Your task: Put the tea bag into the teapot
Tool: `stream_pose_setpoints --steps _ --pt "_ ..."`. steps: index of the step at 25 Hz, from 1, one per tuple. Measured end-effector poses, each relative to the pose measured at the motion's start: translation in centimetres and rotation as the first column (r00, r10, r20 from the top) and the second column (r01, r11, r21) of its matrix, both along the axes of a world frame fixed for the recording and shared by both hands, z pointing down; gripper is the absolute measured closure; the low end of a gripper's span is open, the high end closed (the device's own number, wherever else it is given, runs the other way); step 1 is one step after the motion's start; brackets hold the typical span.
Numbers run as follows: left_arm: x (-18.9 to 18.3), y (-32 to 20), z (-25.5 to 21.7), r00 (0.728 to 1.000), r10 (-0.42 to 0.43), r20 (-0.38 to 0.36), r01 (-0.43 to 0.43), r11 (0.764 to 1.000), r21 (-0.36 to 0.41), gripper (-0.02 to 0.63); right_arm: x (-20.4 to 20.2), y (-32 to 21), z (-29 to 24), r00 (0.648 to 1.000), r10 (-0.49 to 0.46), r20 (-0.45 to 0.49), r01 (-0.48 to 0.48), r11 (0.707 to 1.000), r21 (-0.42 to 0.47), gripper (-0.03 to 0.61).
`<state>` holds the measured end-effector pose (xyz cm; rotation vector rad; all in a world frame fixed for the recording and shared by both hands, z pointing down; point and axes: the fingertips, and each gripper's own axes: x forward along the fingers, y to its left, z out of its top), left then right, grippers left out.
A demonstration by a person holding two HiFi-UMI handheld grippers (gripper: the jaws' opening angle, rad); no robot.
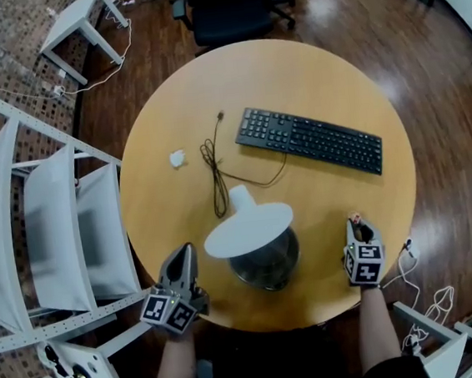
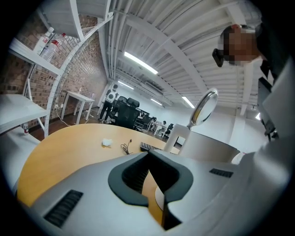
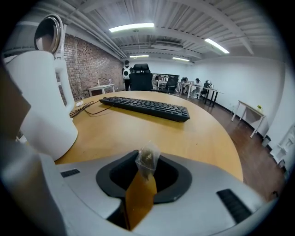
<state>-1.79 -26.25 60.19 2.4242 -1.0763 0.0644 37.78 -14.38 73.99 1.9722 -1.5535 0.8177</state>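
Observation:
The teapot (image 1: 264, 261) stands near the table's front edge, its white lid (image 1: 249, 229) tipped open over a dark inside. Right of it my right gripper (image 1: 357, 225) is shut on the tea bag (image 3: 146, 158), a small clear pouch of dark leaves that sticks up from the jaw tips. In the right gripper view the teapot (image 3: 41, 106) is at the left, apart from the jaws. Left of the pot, my left gripper (image 1: 182, 255) is shut with nothing in it; in its own view the teapot (image 2: 207, 147) is to the right.
A black keyboard (image 1: 310, 140) lies beyond the teapot. A dark cable (image 1: 215, 173) runs from it toward the pot, and a small white crumpled scrap (image 1: 177, 158) lies farther left. A white shelf frame (image 1: 56, 236) stands off the table's left, an office chair (image 1: 230, 8) behind.

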Motion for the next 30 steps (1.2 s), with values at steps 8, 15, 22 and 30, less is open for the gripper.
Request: stream_pose_setpoints --steps 8,15,22,30 --pt "0.1 -0.7 -1.2 0.999 0.046 -0.014 -0.045 0.997 0.057 0.62 0.8 1.0 -4.4 0.998 0.048 -0.047 -0.043 0.993 0.107 0.495" --pt "-0.3 0.0 -2.7 0.994 0.107 -0.018 -0.104 0.988 0.112 0.62 -0.3 3.5 -9.3 0.992 0.104 -0.074 -0.087 0.975 0.207 0.495" --pt "-1.9 -0.3 -5.7 0.989 0.128 -0.075 -0.113 0.979 0.171 0.621 -2.5 5.2 -14.1 0.985 0.126 -0.122 -0.086 0.953 0.29 0.495" --pt "-2.4 -0.6 -13.5 0.982 0.163 -0.094 -0.122 0.932 0.342 0.62 -4.8 7.3 -25.4 0.965 0.138 -0.221 -0.016 0.879 0.477 0.495"
